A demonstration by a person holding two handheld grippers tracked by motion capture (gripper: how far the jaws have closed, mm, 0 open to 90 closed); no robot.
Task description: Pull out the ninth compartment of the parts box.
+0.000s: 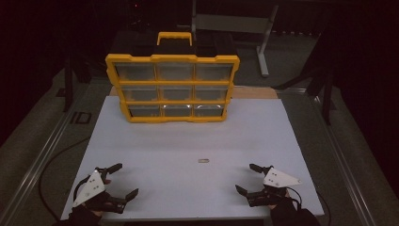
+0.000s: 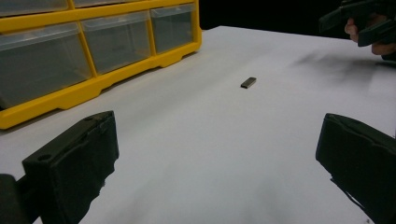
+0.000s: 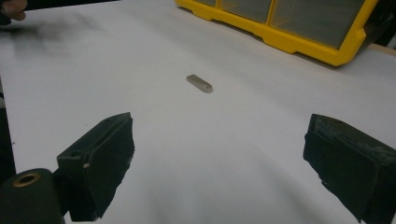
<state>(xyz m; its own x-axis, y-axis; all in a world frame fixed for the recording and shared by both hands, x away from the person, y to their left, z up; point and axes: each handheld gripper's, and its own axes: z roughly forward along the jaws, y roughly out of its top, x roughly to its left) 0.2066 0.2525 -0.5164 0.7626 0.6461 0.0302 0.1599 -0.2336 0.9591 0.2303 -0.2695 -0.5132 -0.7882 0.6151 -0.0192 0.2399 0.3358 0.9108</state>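
Small grey metal bar lies left-right between our left gripper and right gripper, slightly nearer the right; both jaws apart.

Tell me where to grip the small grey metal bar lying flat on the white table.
Grip the small grey metal bar across its narrow width, at mid-length, coming from above. It lies flat and alone on the white table, so probably only its long sides offer purchase. Either open gripper could reach.
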